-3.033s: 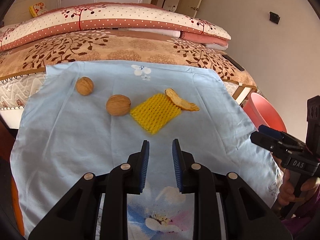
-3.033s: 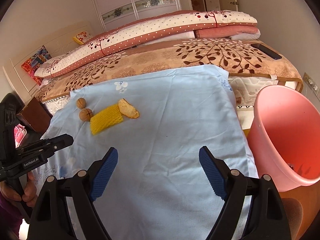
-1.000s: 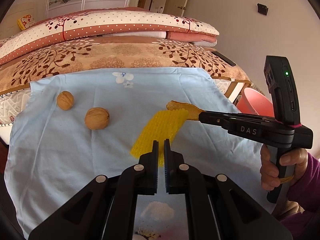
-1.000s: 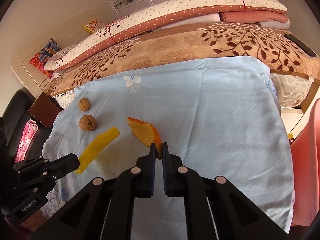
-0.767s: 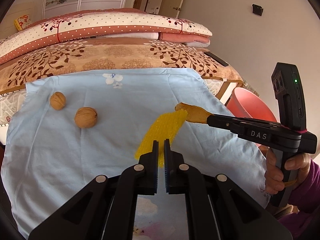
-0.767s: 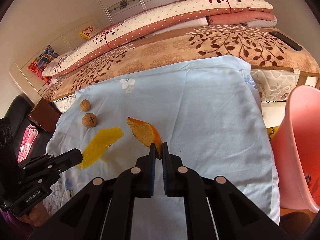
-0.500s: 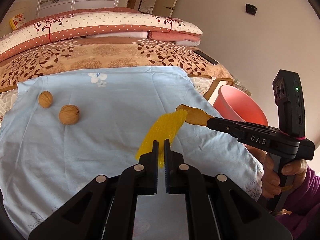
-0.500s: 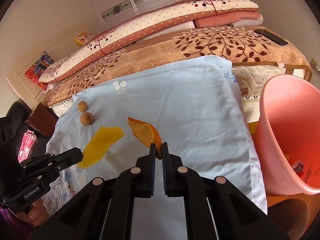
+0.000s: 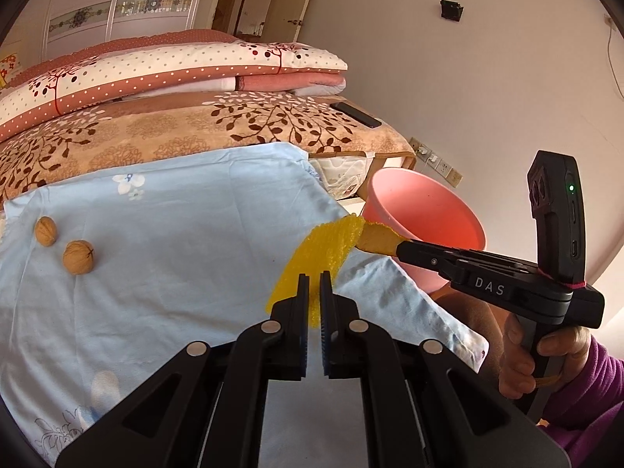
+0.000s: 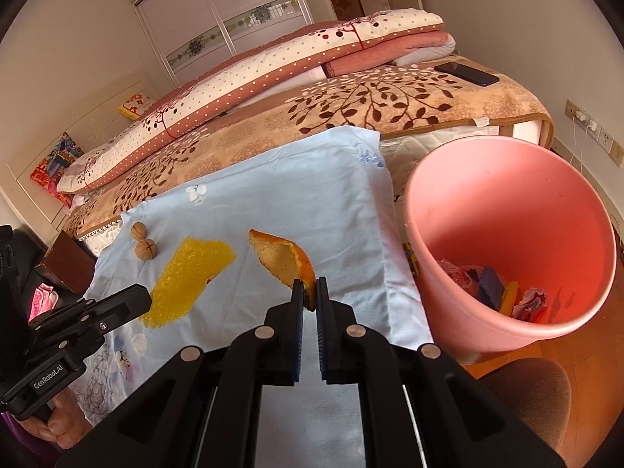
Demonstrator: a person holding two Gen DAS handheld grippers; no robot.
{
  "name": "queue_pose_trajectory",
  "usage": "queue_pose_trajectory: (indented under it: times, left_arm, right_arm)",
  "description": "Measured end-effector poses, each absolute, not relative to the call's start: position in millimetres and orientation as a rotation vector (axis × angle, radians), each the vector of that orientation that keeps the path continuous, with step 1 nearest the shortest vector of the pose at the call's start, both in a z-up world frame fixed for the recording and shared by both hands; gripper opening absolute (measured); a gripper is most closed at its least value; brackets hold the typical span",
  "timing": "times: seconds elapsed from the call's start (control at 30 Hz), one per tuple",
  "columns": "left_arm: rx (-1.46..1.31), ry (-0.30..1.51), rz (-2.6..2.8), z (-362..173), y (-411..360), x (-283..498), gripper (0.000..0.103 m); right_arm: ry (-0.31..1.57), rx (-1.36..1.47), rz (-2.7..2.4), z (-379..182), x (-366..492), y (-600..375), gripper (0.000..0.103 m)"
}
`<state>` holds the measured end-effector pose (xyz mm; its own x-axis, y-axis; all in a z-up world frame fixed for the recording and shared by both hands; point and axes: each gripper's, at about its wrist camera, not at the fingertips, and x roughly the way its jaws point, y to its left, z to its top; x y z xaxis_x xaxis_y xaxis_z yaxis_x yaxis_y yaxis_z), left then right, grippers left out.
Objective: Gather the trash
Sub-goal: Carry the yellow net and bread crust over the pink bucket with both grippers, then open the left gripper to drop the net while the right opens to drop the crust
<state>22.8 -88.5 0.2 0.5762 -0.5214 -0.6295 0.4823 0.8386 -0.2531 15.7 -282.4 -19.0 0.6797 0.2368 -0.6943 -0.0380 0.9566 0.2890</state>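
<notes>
Two walnuts [image 9: 78,262] left on the blue cloth [image 9: 175,234], well apart from both tools. Pink bucket [image 10: 507,234] beside the bed [image 10: 390,105] – scraps already inside, nothing blocking its mouth. Left gripper [image 9: 314,284] clamped on one yellow foam net [image 9: 323,245]; right gripper [image 10: 306,292] clamped on one orange peel [image 10: 282,259] – both held above the cloth, near the bucket.

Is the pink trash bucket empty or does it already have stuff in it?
Not empty: the pink bucket holds crumpled wrappers at its bottom, far from full.
</notes>
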Motion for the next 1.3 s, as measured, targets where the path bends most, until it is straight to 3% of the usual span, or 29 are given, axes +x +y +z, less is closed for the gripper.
queue_pose_trajectory:
  times: [0.63,1.3]
  left_arm:
    - [0.036,0.694,-0.762,25,-192,40,0.005]
    - [0.047,0.777,-0.832,-5,-280,75,0.005]
  right_arm:
    - [0.71,0.322,-0.076,-1,-5,-379,0.006]
    - [0.727,0.368,-0.249,-29,-11,-446,0.006]
